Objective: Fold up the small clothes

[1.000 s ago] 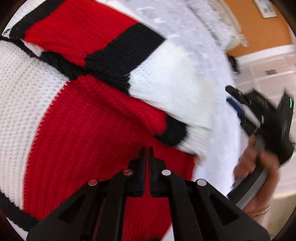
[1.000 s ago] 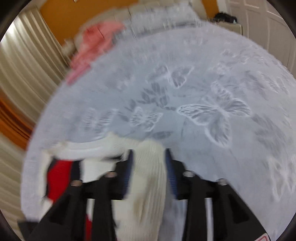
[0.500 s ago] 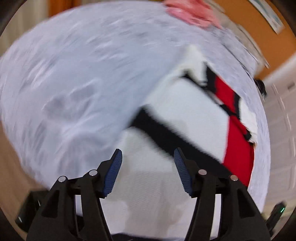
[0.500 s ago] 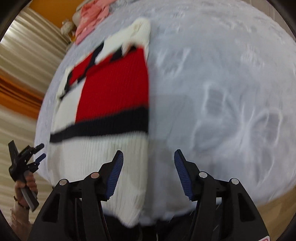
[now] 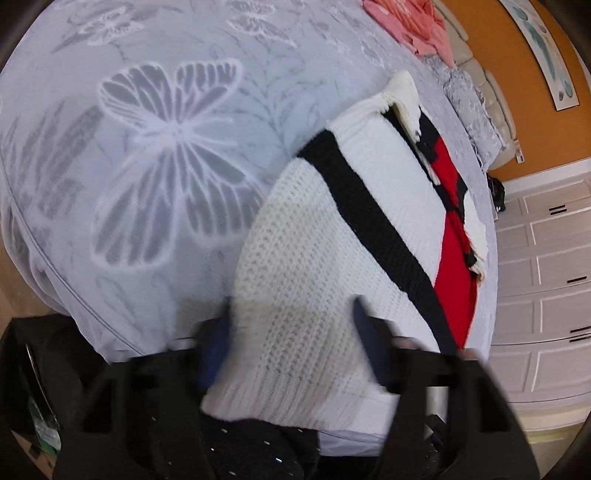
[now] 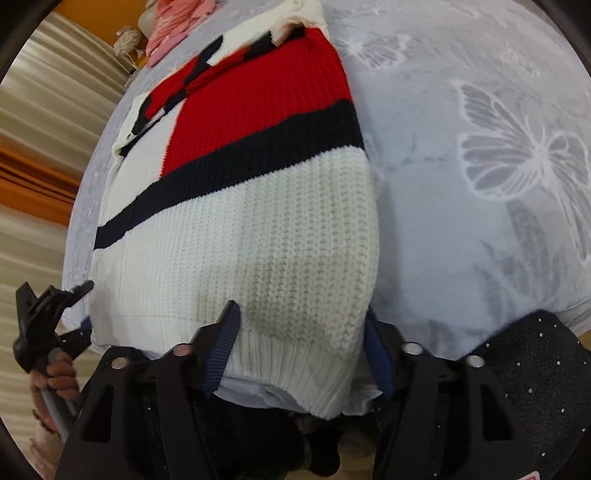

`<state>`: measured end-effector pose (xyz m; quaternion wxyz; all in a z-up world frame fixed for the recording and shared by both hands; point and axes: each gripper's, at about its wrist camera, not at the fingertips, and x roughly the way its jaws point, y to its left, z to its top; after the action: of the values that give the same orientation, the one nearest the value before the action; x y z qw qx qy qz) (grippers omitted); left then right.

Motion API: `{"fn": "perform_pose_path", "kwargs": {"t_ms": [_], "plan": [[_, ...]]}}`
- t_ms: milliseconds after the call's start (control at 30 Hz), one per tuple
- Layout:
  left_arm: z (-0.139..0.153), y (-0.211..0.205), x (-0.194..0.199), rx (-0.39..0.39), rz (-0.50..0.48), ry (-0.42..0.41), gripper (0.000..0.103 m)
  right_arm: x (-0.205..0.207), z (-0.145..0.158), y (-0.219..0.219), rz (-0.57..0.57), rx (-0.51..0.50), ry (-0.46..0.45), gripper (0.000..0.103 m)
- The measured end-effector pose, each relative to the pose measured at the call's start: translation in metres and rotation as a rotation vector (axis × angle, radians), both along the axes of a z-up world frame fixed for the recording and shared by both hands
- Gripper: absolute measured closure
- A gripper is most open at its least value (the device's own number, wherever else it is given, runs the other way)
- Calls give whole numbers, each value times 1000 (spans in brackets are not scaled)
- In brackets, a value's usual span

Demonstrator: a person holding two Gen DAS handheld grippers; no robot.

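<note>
A small knit sweater [image 5: 325, 236] in white and red with black bands lies flat on the bed, sleeves folded in across its red upper part; it also shows in the right wrist view [image 6: 251, 206]. My left gripper [image 5: 291, 343] is open, its jaws on either side of the sweater's white hem at the left corner. My right gripper [image 6: 299, 339] is open, its jaws on either side of the hem at the right corner. The left gripper also shows in the right wrist view [image 6: 51, 317], held in a hand at the hem's left end.
The bed has a pale grey cover with a butterfly print [image 5: 162, 155], also seen in the right wrist view [image 6: 480, 166]. A pile of pink clothes [image 5: 413, 22] lies at the far end. White cupboard doors [image 5: 546, 295] stand right of the bed; beige curtains [image 6: 44, 122] hang at the left.
Both grippers let go of the sweater, opened, and drew back from its upper part to the hem at the bed's near edge. The sleeves now lie folded in.
</note>
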<state>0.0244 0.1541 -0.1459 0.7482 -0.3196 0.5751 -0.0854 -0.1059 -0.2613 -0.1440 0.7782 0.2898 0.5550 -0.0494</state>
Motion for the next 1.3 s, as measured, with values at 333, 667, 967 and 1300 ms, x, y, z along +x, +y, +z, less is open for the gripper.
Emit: {"fn": "perform_pose_path", "kwargs": {"t_ms": [333, 667, 967, 1300], "plan": [[68, -2, -33, -169, -45, -66, 95, -39, 96, -42, -24, 13, -211, 95], [79, -1, -134, -168, -104, 15, 96, -131, 102, -49, 18, 16, -145, 95], [104, 16, -189, -191, -84, 28, 96, -191, 117, -51, -22, 83, -149, 95], [195, -48, -11, -136, -94, -309, 95, 2, 182, -119, -54, 52, -454, 87]]}}
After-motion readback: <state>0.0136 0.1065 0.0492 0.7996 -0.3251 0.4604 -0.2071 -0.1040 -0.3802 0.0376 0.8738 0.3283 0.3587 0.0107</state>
